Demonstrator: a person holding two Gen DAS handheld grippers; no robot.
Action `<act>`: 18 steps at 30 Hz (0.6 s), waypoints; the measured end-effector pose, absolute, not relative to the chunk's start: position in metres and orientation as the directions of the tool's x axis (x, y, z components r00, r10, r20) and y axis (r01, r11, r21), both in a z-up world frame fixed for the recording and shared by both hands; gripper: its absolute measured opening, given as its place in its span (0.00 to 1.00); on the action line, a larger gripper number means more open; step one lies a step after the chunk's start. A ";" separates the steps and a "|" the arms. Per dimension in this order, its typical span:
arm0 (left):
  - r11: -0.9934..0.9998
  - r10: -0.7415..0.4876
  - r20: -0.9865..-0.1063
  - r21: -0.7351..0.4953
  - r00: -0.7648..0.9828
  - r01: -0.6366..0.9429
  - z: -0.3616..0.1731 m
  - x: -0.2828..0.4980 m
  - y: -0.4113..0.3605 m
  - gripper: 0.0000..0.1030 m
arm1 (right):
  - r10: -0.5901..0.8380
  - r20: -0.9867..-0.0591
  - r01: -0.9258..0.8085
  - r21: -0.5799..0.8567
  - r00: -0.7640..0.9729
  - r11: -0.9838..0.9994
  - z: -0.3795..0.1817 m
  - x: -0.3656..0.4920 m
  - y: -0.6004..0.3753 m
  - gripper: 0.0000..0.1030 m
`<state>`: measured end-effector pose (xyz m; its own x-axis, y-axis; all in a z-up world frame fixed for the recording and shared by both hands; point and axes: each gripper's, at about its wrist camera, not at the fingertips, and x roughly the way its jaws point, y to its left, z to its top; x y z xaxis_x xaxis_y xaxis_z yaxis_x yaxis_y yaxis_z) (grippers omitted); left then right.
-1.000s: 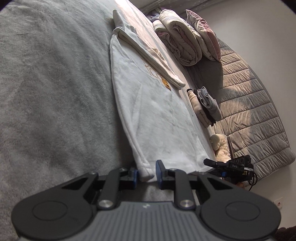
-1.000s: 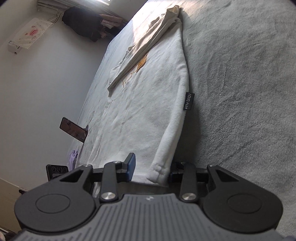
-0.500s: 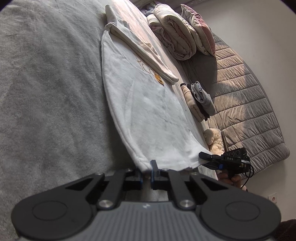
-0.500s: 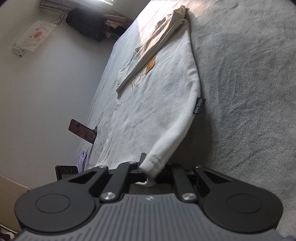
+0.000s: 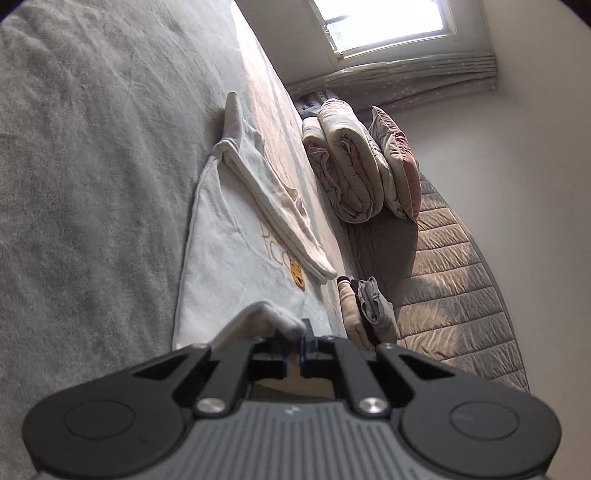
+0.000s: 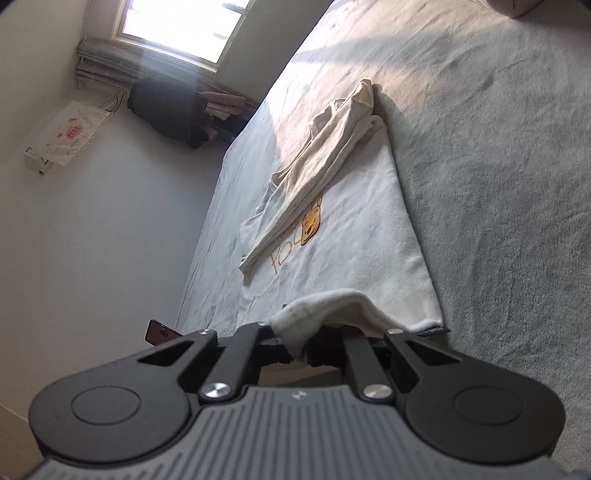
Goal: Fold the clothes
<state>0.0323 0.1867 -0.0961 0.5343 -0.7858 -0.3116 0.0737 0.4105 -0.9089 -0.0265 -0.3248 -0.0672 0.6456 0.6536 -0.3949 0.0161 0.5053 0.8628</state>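
We work over a grey plush bed (image 5: 92,184) under a bright window (image 5: 388,26), with rolled quilts (image 5: 347,173) and a small pile of folded clothes (image 5: 365,314) along its far side. The white sweatshirt (image 6: 351,236) lies flat, sleeves folded across its bear print. Our left tongs (image 5: 293,349) and right tongs (image 6: 301,349) are each clamped on a hem corner; a second ago they stood apart around the flat hem, which is now lifted and curling over.
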 end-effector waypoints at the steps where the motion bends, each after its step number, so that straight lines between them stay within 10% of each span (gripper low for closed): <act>1: 0.410 -0.778 -0.315 -0.910 0.543 0.059 -0.097 0.039 0.185 0.04 | 0.647 -0.396 0.026 0.865 0.651 0.502 -0.070 -0.022 -0.326 0.09; 18: 0.488 -0.614 -0.391 -0.871 0.686 -0.059 -0.094 0.086 0.186 0.13 | 0.576 -0.330 0.124 0.922 0.748 0.367 -0.097 0.014 -0.366 0.30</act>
<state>0.0862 0.1861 -0.0944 0.6857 -0.6139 -0.3910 -0.0594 0.4882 -0.8707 0.0144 -0.3664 -0.0969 0.7481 0.5758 -0.3299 0.1238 0.3674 0.9218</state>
